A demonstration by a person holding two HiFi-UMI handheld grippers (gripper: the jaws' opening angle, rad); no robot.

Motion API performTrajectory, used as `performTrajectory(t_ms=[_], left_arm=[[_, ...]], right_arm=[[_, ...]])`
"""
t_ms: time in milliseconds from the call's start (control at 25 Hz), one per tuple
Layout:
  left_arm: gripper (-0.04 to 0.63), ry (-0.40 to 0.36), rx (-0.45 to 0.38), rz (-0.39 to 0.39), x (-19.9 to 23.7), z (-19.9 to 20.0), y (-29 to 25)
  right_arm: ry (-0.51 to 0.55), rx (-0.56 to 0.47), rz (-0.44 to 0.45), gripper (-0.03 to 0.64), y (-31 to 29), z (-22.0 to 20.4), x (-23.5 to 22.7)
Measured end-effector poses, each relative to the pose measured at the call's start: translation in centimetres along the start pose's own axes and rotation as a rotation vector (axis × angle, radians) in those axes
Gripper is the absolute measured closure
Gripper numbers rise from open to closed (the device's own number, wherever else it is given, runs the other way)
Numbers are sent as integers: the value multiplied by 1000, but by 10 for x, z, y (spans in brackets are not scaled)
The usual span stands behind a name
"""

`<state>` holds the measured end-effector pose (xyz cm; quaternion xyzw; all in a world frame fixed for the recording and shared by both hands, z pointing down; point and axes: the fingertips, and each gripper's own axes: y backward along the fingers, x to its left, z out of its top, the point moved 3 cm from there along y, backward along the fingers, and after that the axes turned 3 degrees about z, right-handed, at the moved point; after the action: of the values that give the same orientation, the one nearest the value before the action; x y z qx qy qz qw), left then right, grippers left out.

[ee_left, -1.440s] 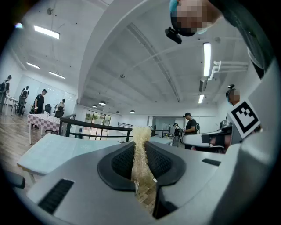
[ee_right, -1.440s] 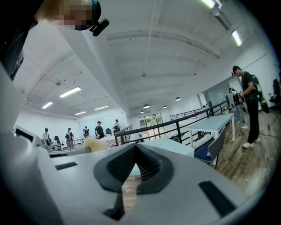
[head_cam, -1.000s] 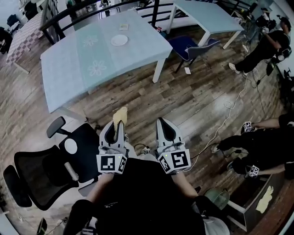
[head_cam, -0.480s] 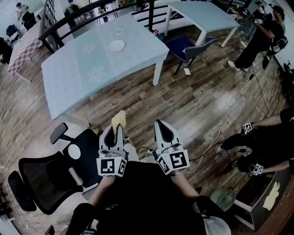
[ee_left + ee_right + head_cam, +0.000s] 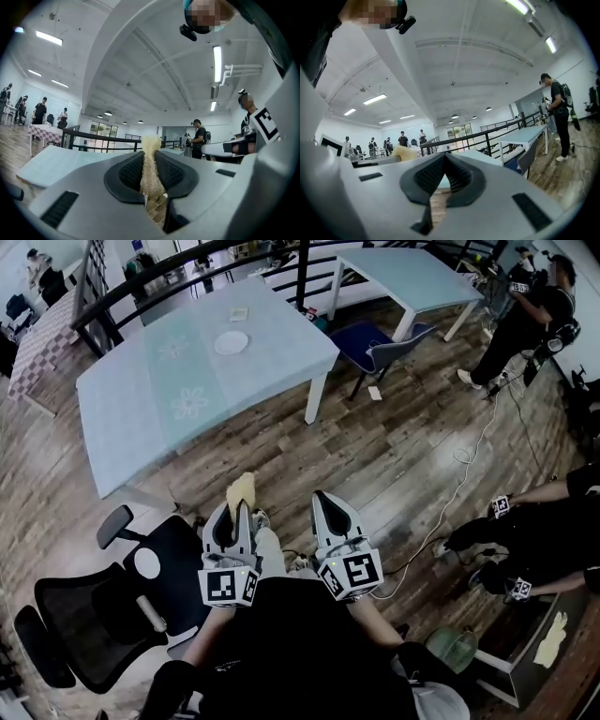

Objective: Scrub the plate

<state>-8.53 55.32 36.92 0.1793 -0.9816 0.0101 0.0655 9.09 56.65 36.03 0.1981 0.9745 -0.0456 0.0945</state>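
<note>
Holding both grippers close against your body, you have the left gripper (image 5: 237,512) clamped on a scrub pad (image 5: 241,489), a pale yellow, coarse, fibrous strip squeezed thin between the ribbed black pads (image 5: 127,171) and sticking out past the tips. Your right gripper (image 5: 328,507) is closed with nothing in it; in the right gripper view its ribbed pad tips touch, leaving only a small triangular gap below them. Each grey plastic gripper carries a cube with square black-and-white markers (image 5: 228,585). The plate (image 5: 231,342), small, round and white, lies well apart from you on a light blue table (image 5: 150,418) with pale flower patterns, near its far edge, with a small card (image 5: 239,314) just beyond it. Between you and the table is wood-plank floor (image 5: 375,446). A black mesh office chair (image 5: 84,615) stands at your left, a blue chair (image 5: 380,343) is beside the table's corner, and a cable (image 5: 464,474) trails across the floor at right, where a person in black (image 5: 525,320) stands.
</note>
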Motion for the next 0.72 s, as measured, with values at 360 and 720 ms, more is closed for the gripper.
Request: performTrajectory(t_ms=[360, 720], left_arm=[[526, 45, -1, -20, 21, -4, -61], [525, 39, -25, -72, 62, 11, -150]], right_arm=[[-1, 46, -40, 615, -67, 7, -22], [4, 30, -62, 615, -160, 25, -41]])
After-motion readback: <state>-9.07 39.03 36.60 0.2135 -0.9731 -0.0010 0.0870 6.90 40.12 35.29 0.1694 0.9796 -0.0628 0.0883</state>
